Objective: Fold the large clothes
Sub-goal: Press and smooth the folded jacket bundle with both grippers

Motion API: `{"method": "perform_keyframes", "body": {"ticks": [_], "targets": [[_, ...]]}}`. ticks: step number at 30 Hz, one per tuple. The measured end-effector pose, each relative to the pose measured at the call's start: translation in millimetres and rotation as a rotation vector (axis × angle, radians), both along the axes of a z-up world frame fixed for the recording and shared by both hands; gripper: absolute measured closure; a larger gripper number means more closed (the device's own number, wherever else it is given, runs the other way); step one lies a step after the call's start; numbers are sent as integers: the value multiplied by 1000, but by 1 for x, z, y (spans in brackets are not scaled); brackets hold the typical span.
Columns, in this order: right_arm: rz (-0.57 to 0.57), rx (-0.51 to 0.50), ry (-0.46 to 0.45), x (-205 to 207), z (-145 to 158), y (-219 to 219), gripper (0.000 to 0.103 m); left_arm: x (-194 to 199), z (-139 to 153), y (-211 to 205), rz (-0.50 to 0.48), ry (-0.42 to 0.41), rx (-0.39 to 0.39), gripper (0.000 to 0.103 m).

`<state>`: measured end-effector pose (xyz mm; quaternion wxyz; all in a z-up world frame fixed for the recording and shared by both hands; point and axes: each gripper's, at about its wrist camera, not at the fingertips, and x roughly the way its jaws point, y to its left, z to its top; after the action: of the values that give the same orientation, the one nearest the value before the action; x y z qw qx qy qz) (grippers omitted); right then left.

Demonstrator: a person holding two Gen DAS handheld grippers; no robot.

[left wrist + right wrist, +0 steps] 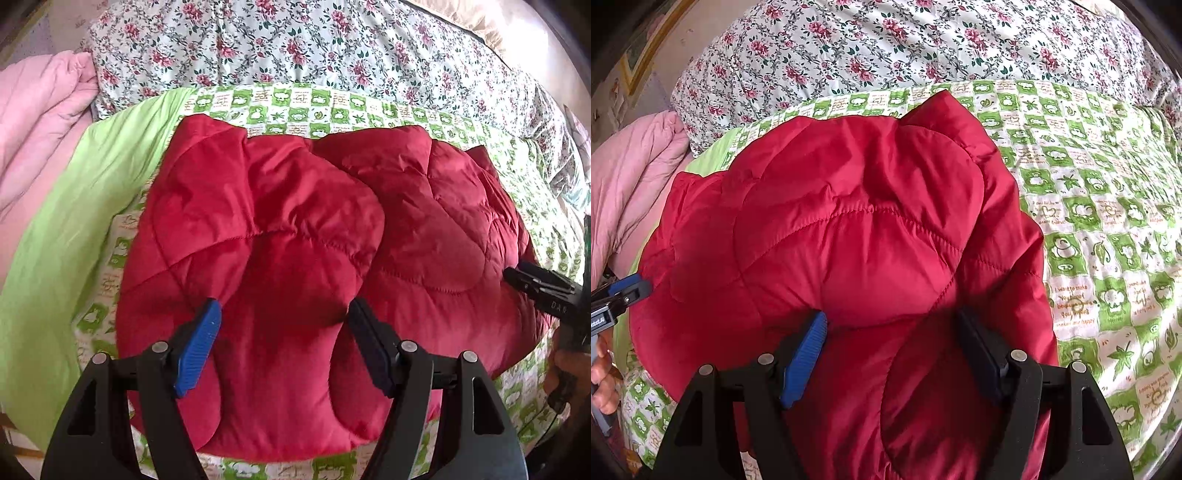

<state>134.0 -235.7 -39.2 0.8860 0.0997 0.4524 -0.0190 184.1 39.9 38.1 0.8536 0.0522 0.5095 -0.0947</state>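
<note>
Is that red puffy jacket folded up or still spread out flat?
Partly folded. The red jacket lies bunched on the green patterned quilt, with padded panels doubled over each other into a compact heap. No sleeves lie stretched out.

Each tongs (284,347) (890,354) has black triangular arms, silver rivets, 1 ribbed blue pad and 1 black pad.

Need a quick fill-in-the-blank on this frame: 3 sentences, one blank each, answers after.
1. The padded jacket being folded is ____ in colour.
2. The jacket lies on a checked quilt printed in white and ____.
3. Both the left tool and the right tool have their jaws ____, with jacket fabric between the fingers.

Missing words: red; green; open
</note>
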Motion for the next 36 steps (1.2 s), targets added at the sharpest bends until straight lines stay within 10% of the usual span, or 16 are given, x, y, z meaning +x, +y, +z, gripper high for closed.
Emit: {"method": "perform_keyframes", "body": {"ticks": [36], "targets": [[126, 39, -53, -32, 41, 55, 28, -21, -8, 11, -6, 23, -61, 31]]}}
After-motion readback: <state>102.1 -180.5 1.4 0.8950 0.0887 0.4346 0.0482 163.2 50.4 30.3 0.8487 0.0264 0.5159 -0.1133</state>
